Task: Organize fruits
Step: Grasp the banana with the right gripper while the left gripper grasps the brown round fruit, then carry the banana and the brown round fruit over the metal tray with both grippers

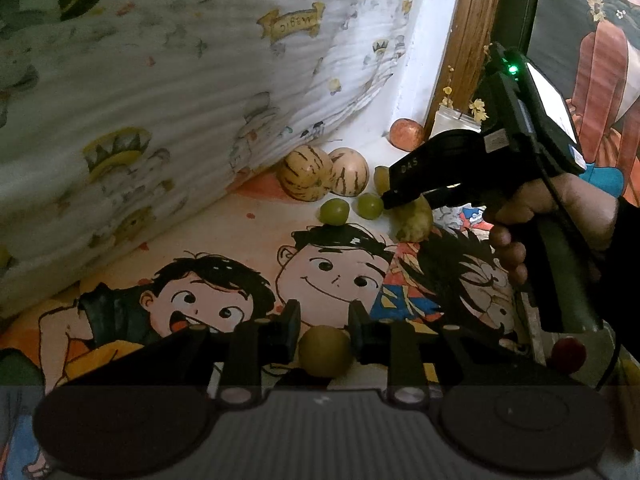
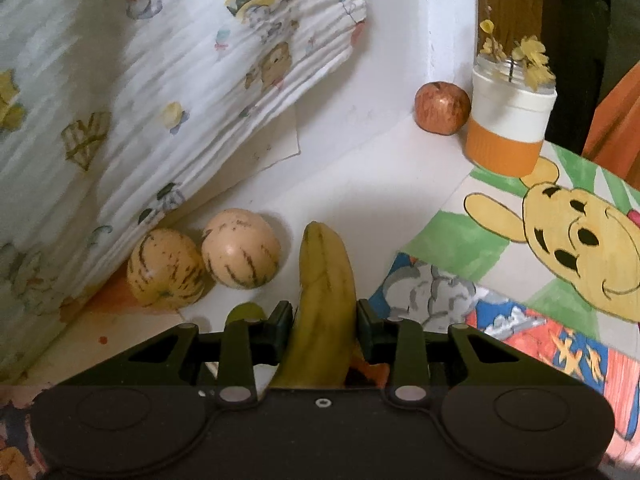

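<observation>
Nearest my left camera, the left gripper (image 1: 324, 334) jaws clamp a green grape (image 1: 325, 352). Only this view shows two loose grapes (image 1: 334, 211) beside the striped melons (image 1: 306, 174). Right view alone reveals the jar (image 2: 509, 120) holding dried yellow flowers (image 2: 530, 58). My right gripper (image 2: 324, 330) jaws clench the banana (image 2: 324, 300).

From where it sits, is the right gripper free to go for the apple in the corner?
Probably not yet. The right gripper is shut on the banana, so it would have to put that down first. The path to the apple beside the jar looks clear.
</observation>
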Available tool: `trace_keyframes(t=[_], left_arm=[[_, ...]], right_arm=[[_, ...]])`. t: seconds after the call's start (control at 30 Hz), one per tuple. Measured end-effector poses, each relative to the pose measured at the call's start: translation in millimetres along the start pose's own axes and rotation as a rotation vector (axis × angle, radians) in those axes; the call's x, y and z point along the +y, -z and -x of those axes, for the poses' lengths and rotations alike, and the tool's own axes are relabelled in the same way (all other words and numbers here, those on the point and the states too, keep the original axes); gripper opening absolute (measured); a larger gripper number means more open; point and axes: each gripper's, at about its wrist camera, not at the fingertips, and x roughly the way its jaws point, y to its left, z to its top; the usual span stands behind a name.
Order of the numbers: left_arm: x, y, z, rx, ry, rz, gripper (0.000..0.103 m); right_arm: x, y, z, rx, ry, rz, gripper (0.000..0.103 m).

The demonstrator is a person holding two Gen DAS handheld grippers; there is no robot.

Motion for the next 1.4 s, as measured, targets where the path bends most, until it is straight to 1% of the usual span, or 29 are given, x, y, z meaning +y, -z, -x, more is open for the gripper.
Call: trace_keyframes(t=[0.13, 0.27, 0.43, 0.53, 0.57, 0.7, 0.83, 1.03, 1.27, 1.4], left_arm=[[2.1, 1.3, 4.5, 0.005, 0.004, 0.015, 0.031], [3.4, 4.2, 10.2, 0.009, -0.002, 0.019, 0.039], [1.2, 7.4, 13.8, 0.008, -0.015, 0.006, 0.039], [-1.5, 8.8, 13.8, 0.003, -0.025, -0.008, 0.037], [-1.8, 9.5, 14.2, 0.003, -0.019, -0.009, 0.031], [-4.8, 10.2, 14.9, -0.004, -0.024, -0.015, 0.029], [-3.7, 8.4, 16.4, 0.008, -0.005, 0.016, 0.029], [-14.4, 8.3, 28.7, 0.004, 0.036, 0.026, 0.029], [-35.6, 9.0, 48.8, -0.002, 0.081, 0.021, 0.029], [-53.2, 13.2, 58.4, 0.002, 0.111, 0.003, 0.029]], right_arm=[[2.5, 5.7, 6.4, 0.007, -0.012, -0.003, 0.036], [3.6, 11.6, 12.4, 0.014, -0.026, -0.014, 0.036], [4.4, 17.8, 21.6, 0.018, -0.037, -0.022, 0.036], [3.9, 20.4, 27.5, 0.015, -0.044, -0.024, 0.035], [4.1, 21.5, 31.2, 0.013, -0.047, -0.025, 0.035], [3.6, 25.5, 43.9, 0.004, -0.058, -0.028, 0.035], [1.9, 34.0, 53.9, 0.009, -0.077, -0.041, 0.034], [-6.8, 53.4, 76.5, 0.024, -0.126, -0.11, 0.034], [-24.9, 79.5, 118.5, 0.005, -0.159, -0.169, 0.034], [-42.2, 97.3, 147.5, -0.018, -0.166, -0.206, 0.034]])
